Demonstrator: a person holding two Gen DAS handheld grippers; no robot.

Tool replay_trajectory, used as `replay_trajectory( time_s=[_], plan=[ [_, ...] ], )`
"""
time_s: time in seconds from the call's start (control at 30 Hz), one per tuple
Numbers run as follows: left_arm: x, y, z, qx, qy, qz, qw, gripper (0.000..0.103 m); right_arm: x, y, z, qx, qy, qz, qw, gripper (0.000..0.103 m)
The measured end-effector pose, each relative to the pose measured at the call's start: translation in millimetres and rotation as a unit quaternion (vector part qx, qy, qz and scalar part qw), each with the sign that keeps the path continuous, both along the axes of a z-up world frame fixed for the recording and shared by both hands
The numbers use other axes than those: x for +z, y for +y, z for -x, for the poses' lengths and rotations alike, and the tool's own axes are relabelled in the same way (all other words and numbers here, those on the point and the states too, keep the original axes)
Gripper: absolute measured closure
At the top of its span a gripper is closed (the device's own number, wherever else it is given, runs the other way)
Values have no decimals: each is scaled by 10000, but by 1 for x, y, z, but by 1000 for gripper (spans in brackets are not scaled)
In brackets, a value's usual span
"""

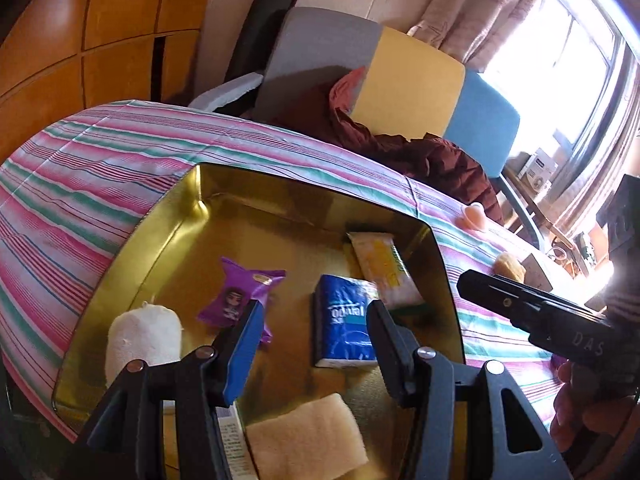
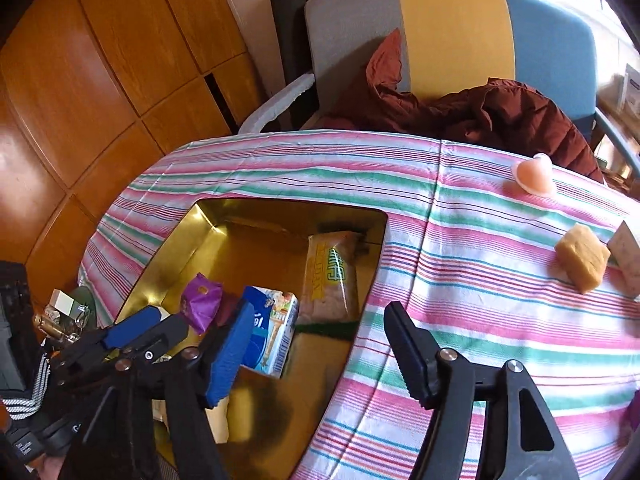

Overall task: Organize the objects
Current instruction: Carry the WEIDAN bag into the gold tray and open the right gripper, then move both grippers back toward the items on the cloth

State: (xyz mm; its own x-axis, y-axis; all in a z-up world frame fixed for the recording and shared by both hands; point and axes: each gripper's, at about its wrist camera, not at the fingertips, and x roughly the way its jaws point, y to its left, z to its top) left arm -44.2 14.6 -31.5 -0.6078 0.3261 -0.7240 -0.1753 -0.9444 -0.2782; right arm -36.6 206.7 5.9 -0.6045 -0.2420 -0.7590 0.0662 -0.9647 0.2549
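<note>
Hand-held gripper (image 1: 312, 328) over glossy rectangular gold tin (image 1: 132, 248).

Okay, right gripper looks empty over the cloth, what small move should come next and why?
Probably swing the right gripper, fingers open and empty, toward the tan block lying on the striped cloth outside the gold tin.

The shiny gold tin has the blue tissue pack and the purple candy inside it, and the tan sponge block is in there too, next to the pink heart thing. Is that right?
Almost. The blue tissue pack and purple candy are in the gold tin, but the tan sponge block is not. The right wrist view shows it out on the striped tablecloth, as is the pink heart thing.
</note>
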Motion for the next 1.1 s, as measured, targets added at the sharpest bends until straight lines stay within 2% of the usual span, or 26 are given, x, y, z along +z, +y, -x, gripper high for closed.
replay_trajectory(
  time_s=[0.07,0.2,0.37,0.53,0.63,0.73,0.9,1.0,1.1],
  plan=[
    [0,6,-2,-79,-6,2,10000,49,-1,6,-5,9,-41,17,10000,34],
    [1,17,-9,-264,6,-12,9997,49,-8,23,-16,-103,-121,51,9999,24],
    [3,34,-19,-558,45,9,9984,49,-17,53,-33,-322,-227,175,9991,20],
    [5,54,-32,-927,137,30,9956,49,-19,95,-53,-736,-322,-16,9968,19],
    [6,68,-41,-1190,181,33,9927,49,-20,132,-69,-1240,-458,-324,9907,19],
    [7,81,-50,-1407,223,31,9898,49,-20,180,-87,-1897,-578,-394,9794,19],
    [10,102,-61,-1703,277,73,9850,49,-22,265,-119,-3132,-784,-269,9460,19],
    [11,113,-68,-1843,298,124,9823,49,-23,303,-130,-3572,-918,-190,9293,19],
    [11,122,-75,-1990,295,139,9794,49,-28,328,-133,-3758,-1042,-60,9208,18]
  ],
)
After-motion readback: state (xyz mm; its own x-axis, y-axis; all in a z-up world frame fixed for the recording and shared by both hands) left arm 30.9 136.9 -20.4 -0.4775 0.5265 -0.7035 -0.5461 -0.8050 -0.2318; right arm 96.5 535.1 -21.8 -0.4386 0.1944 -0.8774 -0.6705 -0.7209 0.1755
